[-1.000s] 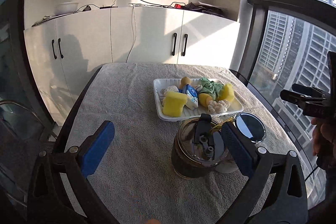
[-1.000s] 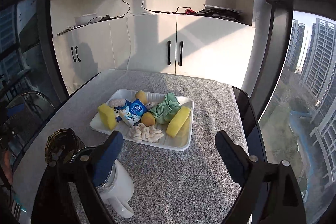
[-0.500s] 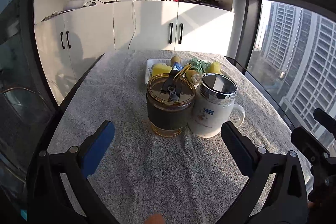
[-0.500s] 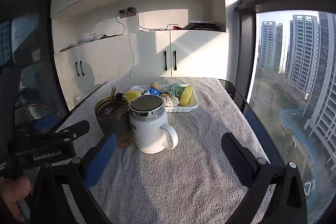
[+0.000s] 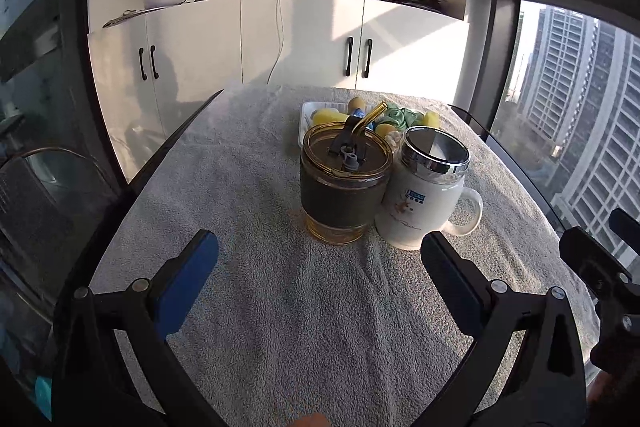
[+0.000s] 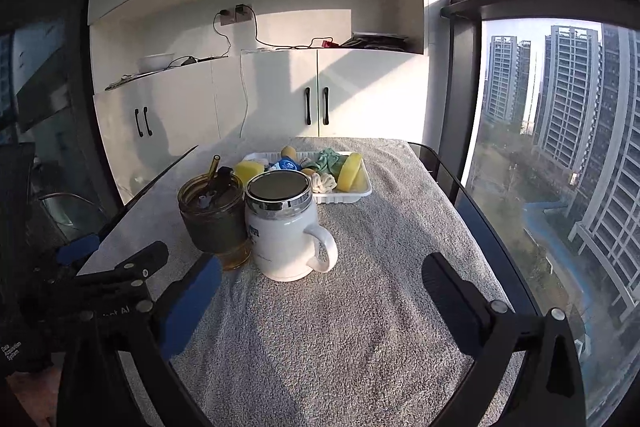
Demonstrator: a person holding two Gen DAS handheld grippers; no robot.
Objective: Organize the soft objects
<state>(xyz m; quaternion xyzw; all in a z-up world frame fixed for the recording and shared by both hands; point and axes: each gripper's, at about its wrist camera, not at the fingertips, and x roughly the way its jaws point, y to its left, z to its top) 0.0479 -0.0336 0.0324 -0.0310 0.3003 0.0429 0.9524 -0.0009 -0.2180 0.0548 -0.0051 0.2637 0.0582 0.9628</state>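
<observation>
Both pulling back from tray [image 6: 362, 191]: left hand-held gripper [image 5: 320, 267] and right hand-held gripper [image 6: 322, 283] hanging wide open, empty, cups [image 6: 280, 227] now nearer

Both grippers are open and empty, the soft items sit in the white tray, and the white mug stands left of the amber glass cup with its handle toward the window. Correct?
One detail is wrong. In the right wrist view the white mug stands right of the amber glass cup, not left. The rest holds: its handle points toward the window, the soft items lie in the white tray, and the left gripper and right gripper are open and empty.
</observation>
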